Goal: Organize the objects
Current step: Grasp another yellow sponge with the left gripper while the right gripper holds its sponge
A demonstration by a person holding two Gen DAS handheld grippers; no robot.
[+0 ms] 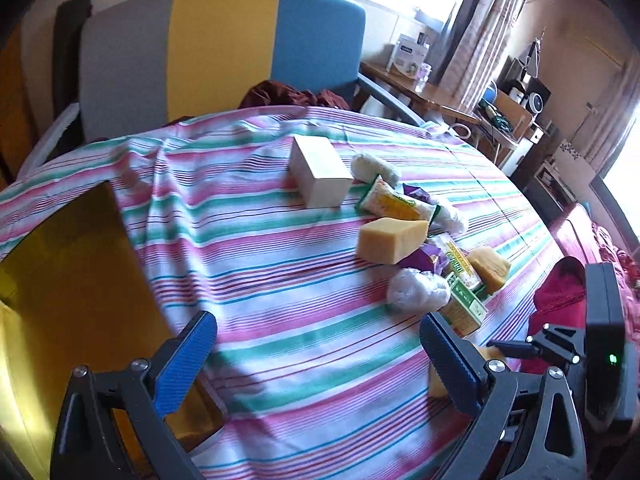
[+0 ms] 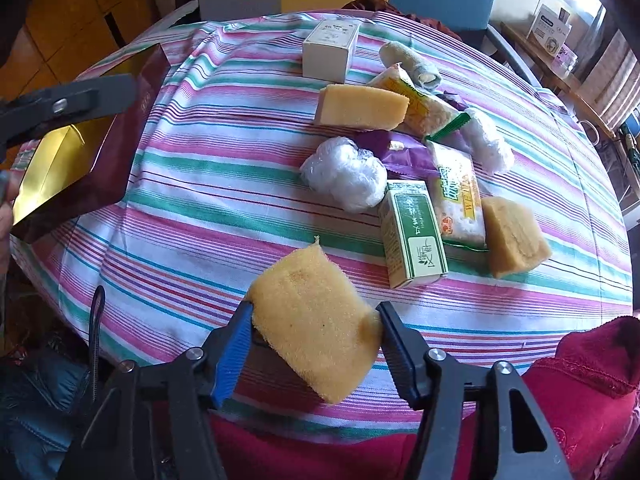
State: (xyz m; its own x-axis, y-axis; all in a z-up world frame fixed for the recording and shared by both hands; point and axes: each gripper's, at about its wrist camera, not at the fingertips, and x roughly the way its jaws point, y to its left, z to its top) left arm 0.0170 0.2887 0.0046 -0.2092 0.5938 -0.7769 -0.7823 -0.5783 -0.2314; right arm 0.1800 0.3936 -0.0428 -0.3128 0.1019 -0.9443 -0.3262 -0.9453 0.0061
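Note:
A yellow sponge (image 2: 316,328) sits between the fingers of my right gripper (image 2: 316,312), both pads pressing its sides, just above the near edge of the striped tablecloth (image 2: 200,208). My left gripper (image 1: 316,324) stands open over the cloth with nothing between its fingers. Its left finger hangs over an open maroon box with a gold inside (image 1: 72,272), also seen in the right wrist view as the maroon box (image 2: 80,168). A heap lies to the right: a white carton (image 2: 330,50), two more sponges, a plastic-wrapped ball (image 2: 344,174), a green box (image 2: 412,232) and snack packets (image 2: 460,196).
A chair (image 1: 224,48) with a grey, yellow and blue back stands behind the table. To the far right is a wooden side table (image 1: 420,88) with boxes. Red fabric (image 2: 580,380) lies at the table's near right edge. Bare striped cloth stretches between the maroon box and the heap.

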